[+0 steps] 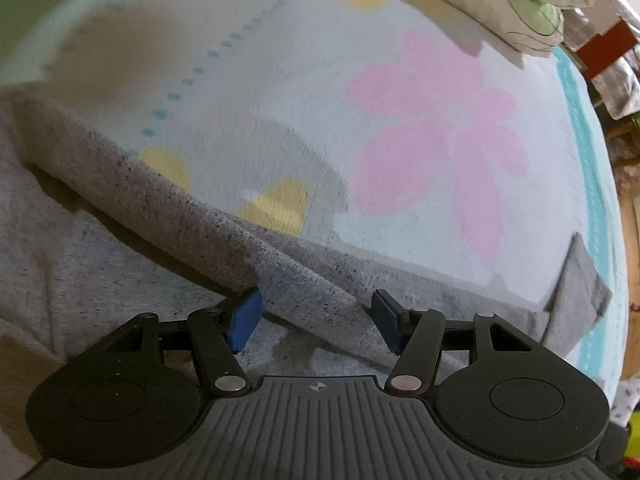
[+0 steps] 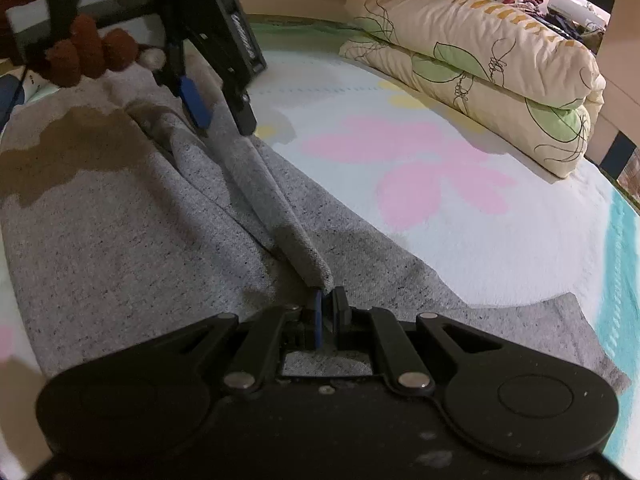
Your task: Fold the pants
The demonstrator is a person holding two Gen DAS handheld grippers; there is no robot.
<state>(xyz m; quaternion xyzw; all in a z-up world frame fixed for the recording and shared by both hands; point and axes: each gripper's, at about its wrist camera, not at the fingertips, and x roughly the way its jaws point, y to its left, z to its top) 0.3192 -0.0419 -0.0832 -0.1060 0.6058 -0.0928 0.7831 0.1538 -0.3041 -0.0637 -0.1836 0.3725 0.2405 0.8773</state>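
Right gripper [image 2: 329, 300] clamped on grey pants [image 2: 132, 216] hem; left gripper [image 1: 316, 314] jaws apart, straddling the same raised ridge.

Pants lie spread on a pale floral blanket [image 2: 460, 216], a rolled ridge of fabric [image 2: 264, 196] pulled up taut between both grippers. Right pads pinch the ridge's near end. Left gripper's blue pads [image 1: 245, 320] sit either side of the far end, not pressing in as far as visible; a hand [image 2: 86, 54] in a brown glove holds it. Folded quilt [image 2: 480, 60] with leaf print sits at the blanket's far edge.
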